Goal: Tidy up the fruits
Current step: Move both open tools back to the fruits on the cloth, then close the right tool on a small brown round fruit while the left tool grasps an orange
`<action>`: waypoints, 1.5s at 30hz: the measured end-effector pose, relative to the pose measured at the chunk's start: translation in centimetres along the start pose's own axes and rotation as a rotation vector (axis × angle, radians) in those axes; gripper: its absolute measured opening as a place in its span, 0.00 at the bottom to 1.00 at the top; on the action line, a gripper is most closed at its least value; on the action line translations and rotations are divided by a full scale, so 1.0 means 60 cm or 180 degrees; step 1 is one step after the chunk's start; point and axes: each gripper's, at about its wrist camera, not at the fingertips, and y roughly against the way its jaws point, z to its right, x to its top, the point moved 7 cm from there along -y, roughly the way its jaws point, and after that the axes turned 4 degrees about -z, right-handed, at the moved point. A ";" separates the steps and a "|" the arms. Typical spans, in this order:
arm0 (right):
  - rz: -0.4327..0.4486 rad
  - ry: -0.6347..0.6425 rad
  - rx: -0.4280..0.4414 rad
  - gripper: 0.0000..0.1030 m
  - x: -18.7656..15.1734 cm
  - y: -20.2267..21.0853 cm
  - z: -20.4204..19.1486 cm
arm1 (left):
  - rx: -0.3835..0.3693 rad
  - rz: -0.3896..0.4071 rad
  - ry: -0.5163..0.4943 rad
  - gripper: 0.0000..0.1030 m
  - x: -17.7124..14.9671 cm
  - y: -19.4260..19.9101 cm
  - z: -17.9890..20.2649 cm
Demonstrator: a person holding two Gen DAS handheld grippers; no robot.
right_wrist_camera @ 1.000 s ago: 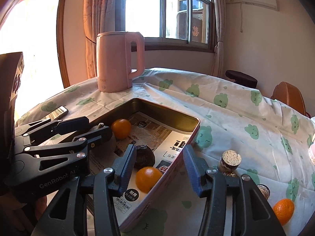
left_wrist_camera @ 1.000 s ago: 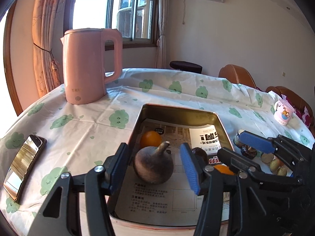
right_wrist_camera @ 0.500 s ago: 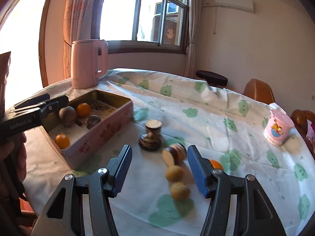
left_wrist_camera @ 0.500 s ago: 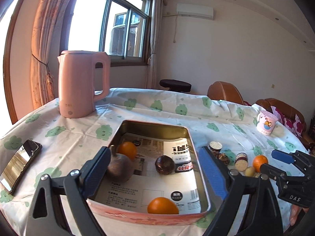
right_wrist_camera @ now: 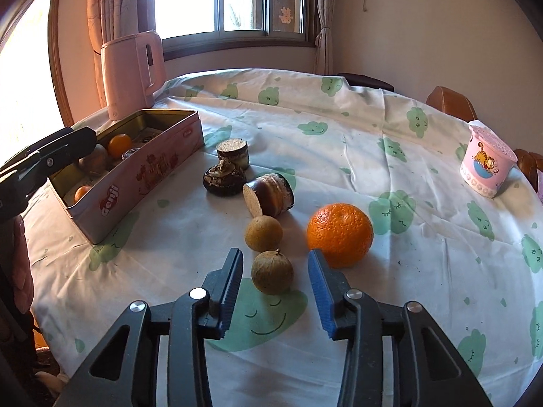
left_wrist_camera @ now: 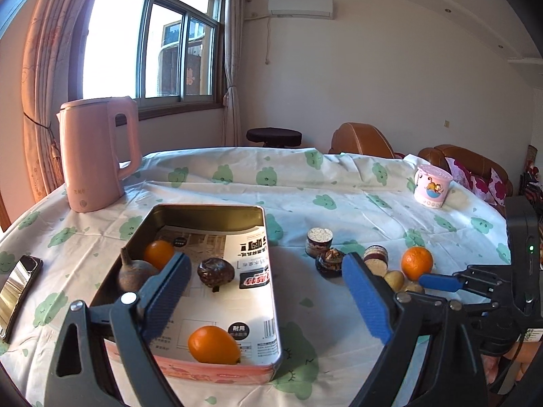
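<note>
Your right gripper (right_wrist_camera: 275, 283) hangs wide open and empty, its jaws either side of the nearer longan (right_wrist_camera: 272, 272) without touching it, lined up so a squeeze would catch its round sides. The second longan (right_wrist_camera: 263, 233) lies just behind, the orange (right_wrist_camera: 340, 234) just to the right; closing could nudge that orange. Your left gripper (left_wrist_camera: 268, 300) is also spread wide and holds nothing, hovering over the tin's (left_wrist_camera: 275, 308) near right corner. The tin sits toward the table's left edge, already holding two small oranges and two dark fruits, so the loose ones likely go there.
</note>
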 end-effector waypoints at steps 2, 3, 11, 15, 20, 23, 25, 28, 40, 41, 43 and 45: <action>-0.0090 -0.0046 0.0067 0.35 -0.002 -0.009 0.002 | -0.0039 -0.0028 -0.0027 0.90 -0.002 -0.003 0.010; -0.0097 -0.0055 0.0099 0.31 -0.001 -0.010 0.003 | -0.0059 -0.0036 -0.0045 0.90 -0.002 -0.005 0.016; 0.0029 -0.0111 0.0016 0.27 0.004 0.007 0.018 | -0.0227 -0.0078 -0.0208 0.90 0.011 -0.017 0.070; 0.0243 -0.0294 -0.0202 0.27 0.015 0.037 0.064 | -0.0357 -0.0130 -0.0299 0.90 0.019 -0.036 0.115; 0.0343 -0.0488 -0.0589 0.27 0.021 0.052 0.139 | -0.0536 -0.0242 -0.0483 0.87 0.019 -0.065 0.191; 0.0343 -0.0668 -0.0615 0.27 0.018 0.052 0.175 | -0.0666 -0.0373 -0.0610 0.82 0.012 -0.088 0.238; 0.0353 -0.0719 -0.0650 0.27 0.017 0.054 0.189 | -0.0748 -0.0480 -0.0683 0.79 0.005 -0.102 0.265; 0.0340 -0.0741 -0.0734 0.27 0.017 0.051 0.203 | -0.0850 -0.0715 -0.0784 0.72 -0.009 -0.126 0.297; 0.0293 -0.0778 -0.0590 0.27 0.016 0.041 0.208 | -0.0835 -0.1140 -0.0965 0.47 -0.034 -0.166 0.328; 0.0307 -0.0780 -0.0583 0.27 0.016 0.043 0.207 | -0.0853 -0.1108 -0.0953 0.47 -0.032 -0.163 0.327; 0.0343 -0.0788 -0.0566 0.27 0.016 0.047 0.208 | -0.0894 -0.1043 -0.0919 0.47 -0.027 -0.157 0.324; 0.0368 -0.0797 -0.0562 0.27 0.016 0.049 0.208 | -0.0889 -0.0980 -0.0874 0.47 -0.021 -0.154 0.320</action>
